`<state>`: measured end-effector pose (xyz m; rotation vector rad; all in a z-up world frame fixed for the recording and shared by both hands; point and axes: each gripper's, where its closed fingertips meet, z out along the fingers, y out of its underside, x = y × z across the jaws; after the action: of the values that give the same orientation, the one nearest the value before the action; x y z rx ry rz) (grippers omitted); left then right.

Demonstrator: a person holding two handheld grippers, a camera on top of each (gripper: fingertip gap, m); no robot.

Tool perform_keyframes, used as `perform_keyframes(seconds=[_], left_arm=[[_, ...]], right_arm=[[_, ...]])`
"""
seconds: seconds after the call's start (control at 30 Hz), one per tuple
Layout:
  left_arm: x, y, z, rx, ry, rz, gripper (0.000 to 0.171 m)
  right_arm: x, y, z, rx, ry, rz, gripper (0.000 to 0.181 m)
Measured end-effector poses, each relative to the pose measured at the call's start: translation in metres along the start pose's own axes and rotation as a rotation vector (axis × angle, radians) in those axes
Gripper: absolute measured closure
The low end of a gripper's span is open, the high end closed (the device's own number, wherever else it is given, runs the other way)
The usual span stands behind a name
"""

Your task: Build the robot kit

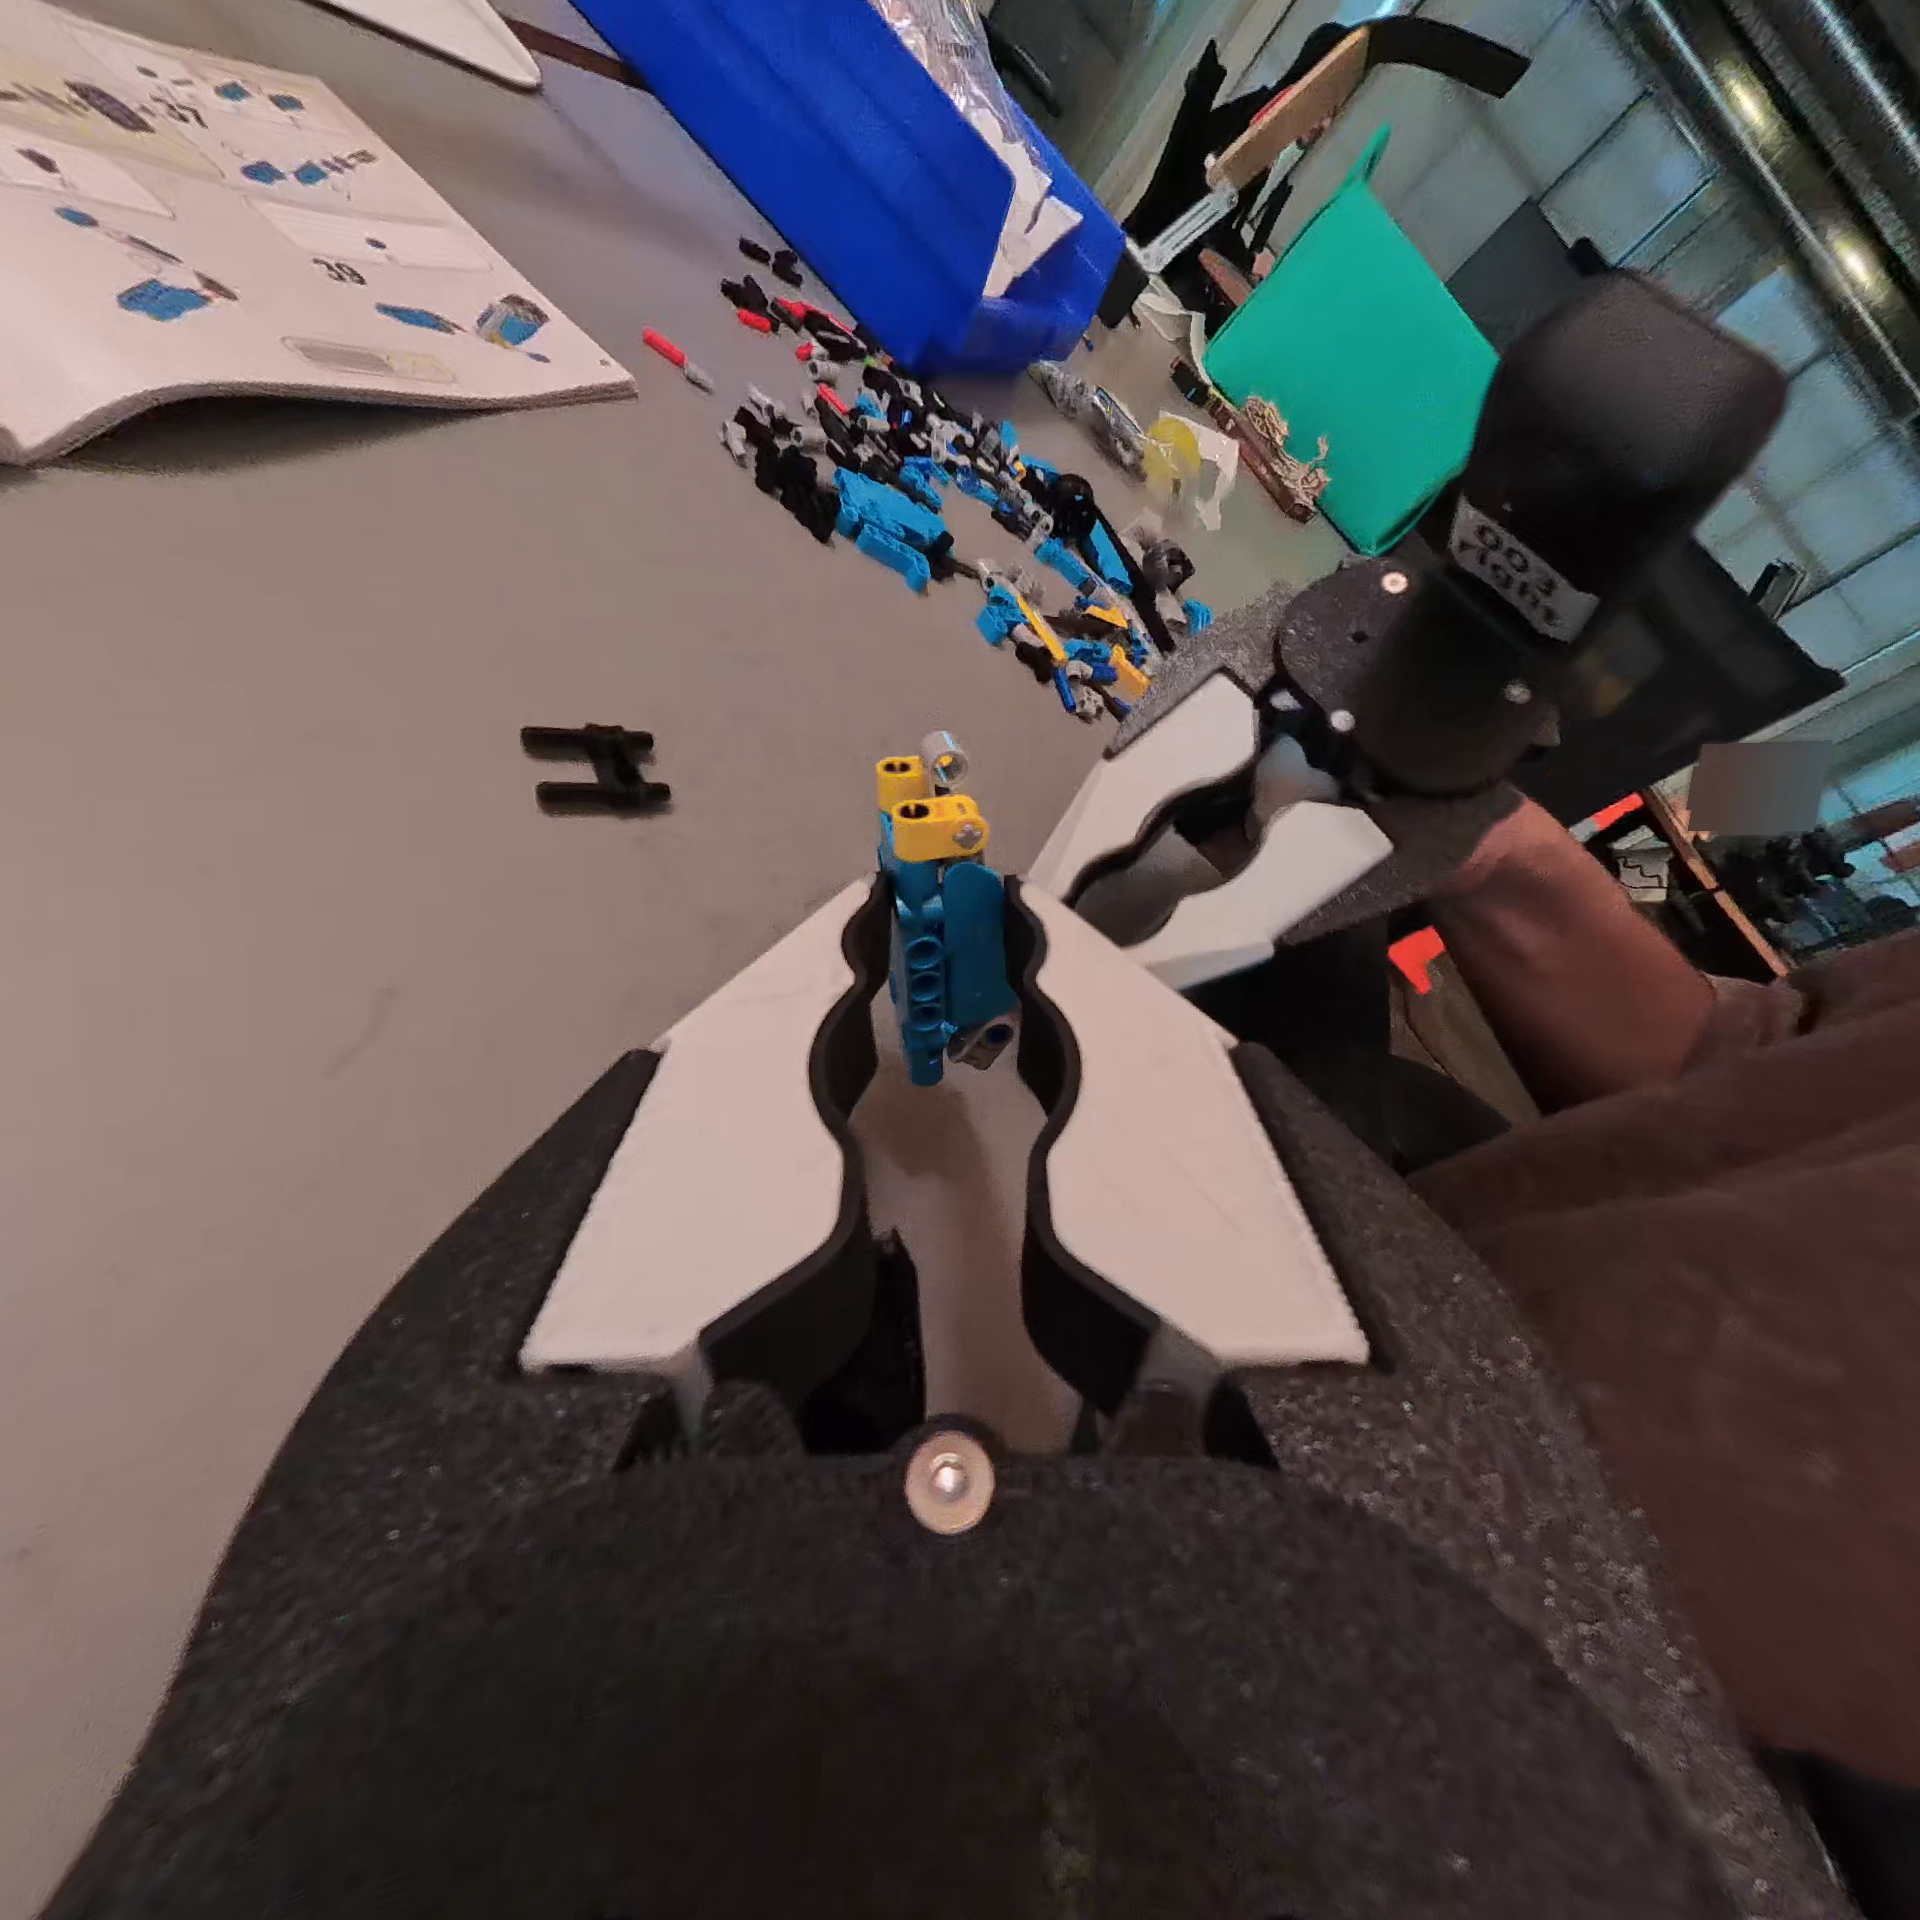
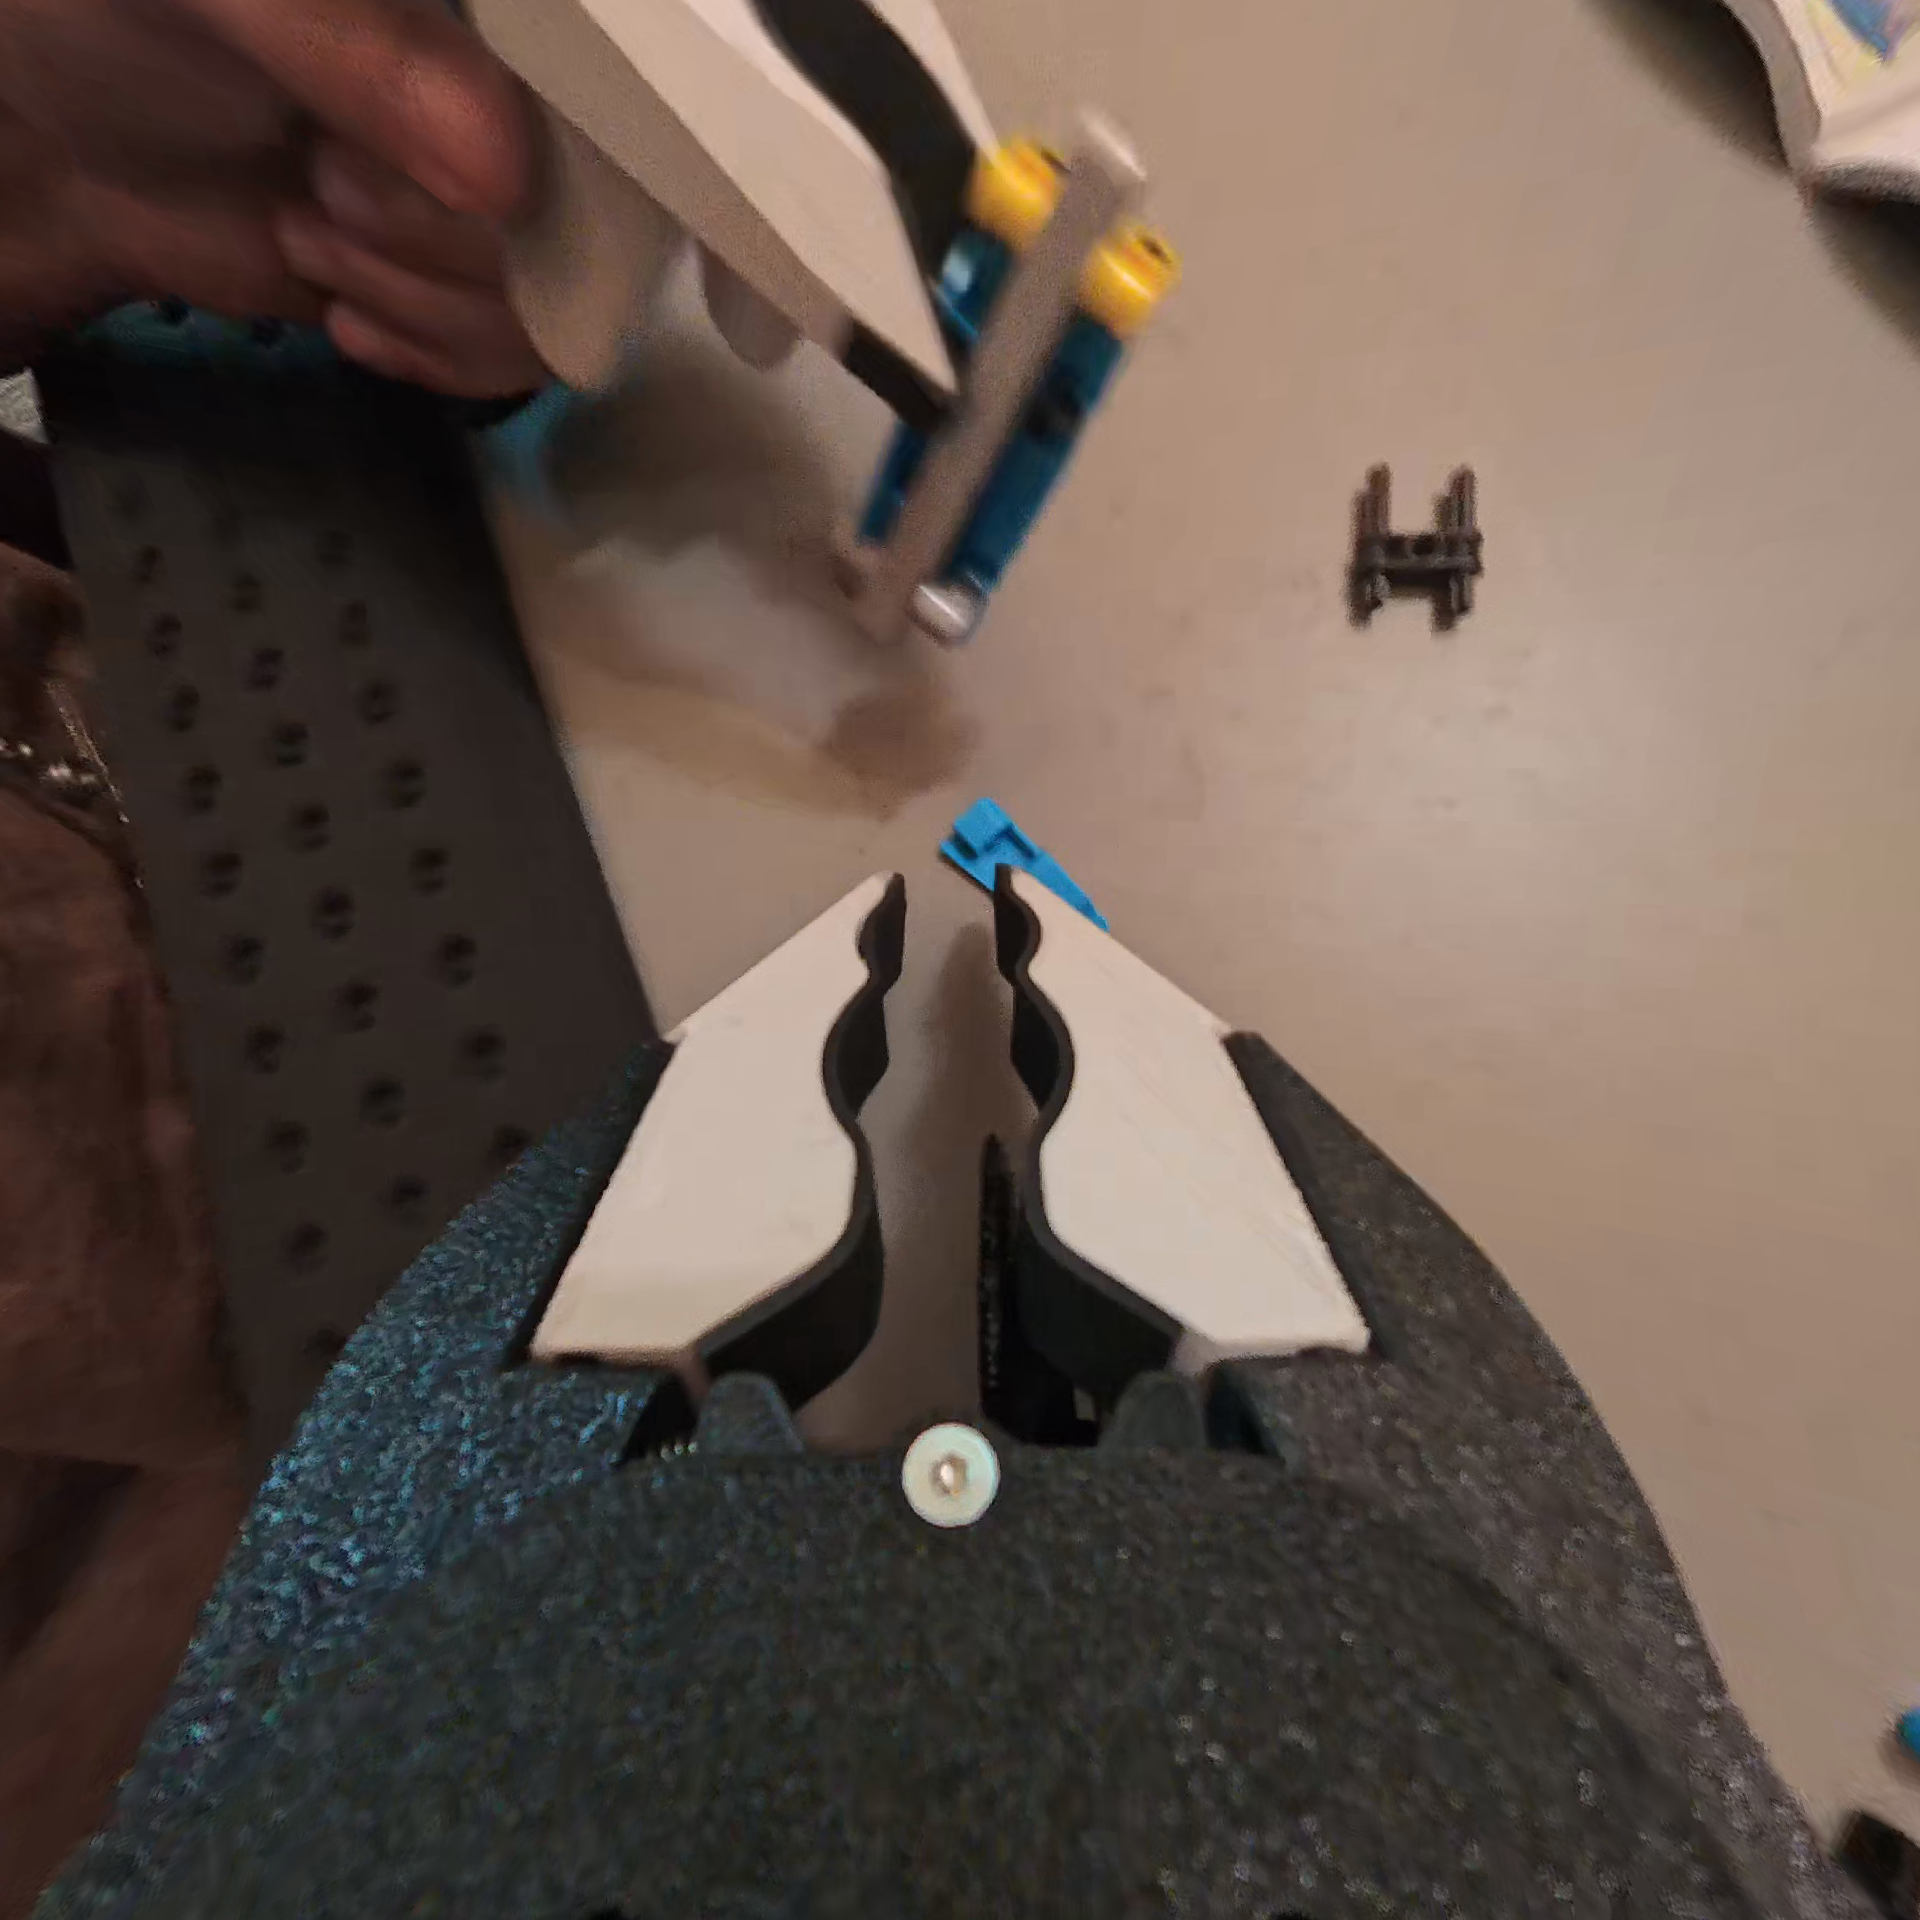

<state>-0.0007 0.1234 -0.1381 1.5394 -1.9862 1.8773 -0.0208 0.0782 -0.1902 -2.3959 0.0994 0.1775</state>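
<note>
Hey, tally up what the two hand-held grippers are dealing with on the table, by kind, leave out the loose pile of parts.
Hand-held grippers: 2, left and right
Blue and yellow brick assembly, clamped in the left one: 1
Small blue piece at the right one's tips: 1
Black H-shaped connector lying on the table: 1
Open instruction booklet: 1
Blue bin: 1
Total: 7
</note>
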Motion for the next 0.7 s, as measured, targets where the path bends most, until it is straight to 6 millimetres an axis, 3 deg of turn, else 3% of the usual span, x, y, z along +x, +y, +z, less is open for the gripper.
perform_keyframes(seconds=[0.13,0.37,0.5,0.53,0.7], left_arm=[[0.001,0.001,0.007,0.006,-0.006,0.015,0.151],[0.007,-0.020,-0.011,0.158,0.035,0.078,0.151],[0.000,-0.017,-0.012,0.144,0.004,0.089,0.151],[-0.002,-0.015,-0.011,0.130,-0.006,0.088,0.151],[-0.006,0.002,0.000,0.001,-0.035,0.082,0.151]], right_arm=[[0.002,0.000,0.014,-0.064,0.045,-0.077,0.162],[0.008,-0.005,0.027,-0.210,-0.037,-0.154,0.159],[0.007,-0.005,0.024,-0.334,-0.185,-0.131,0.157],[0.009,-0.006,0.023,-0.346,-0.185,-0.122,0.147],[0.008,-0.016,-0.005,-0.176,-0.095,-0.025,0.156]])
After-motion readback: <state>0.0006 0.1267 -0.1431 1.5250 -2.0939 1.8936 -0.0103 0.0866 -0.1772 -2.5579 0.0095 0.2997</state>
